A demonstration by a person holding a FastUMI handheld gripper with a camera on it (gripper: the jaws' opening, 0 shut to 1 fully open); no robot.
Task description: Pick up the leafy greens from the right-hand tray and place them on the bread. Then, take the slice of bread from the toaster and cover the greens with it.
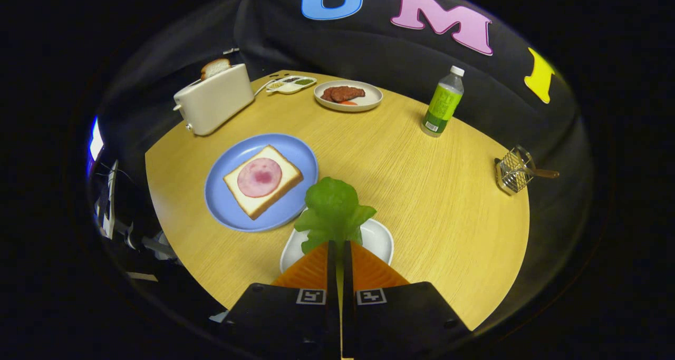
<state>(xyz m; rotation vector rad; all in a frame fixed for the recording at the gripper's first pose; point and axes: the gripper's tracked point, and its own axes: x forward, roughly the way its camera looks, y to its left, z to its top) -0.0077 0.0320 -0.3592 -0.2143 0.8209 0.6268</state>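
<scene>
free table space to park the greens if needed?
The gripper is shut on the leafy greens above the white tray. Bare wood lies between that tray, the bottle and the wire basket. Crowded side: blue plate, toaster.

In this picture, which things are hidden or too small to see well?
- Greens, gripper view: the stem sits between the tongs, which are closed on it, so the pinched part is hidden.
- White tray: the greens and tongs cover most of it.
- Toaster: it hides the lower part of the bread slice.
- Small divided dish: too small to tell its contents.
</scene>
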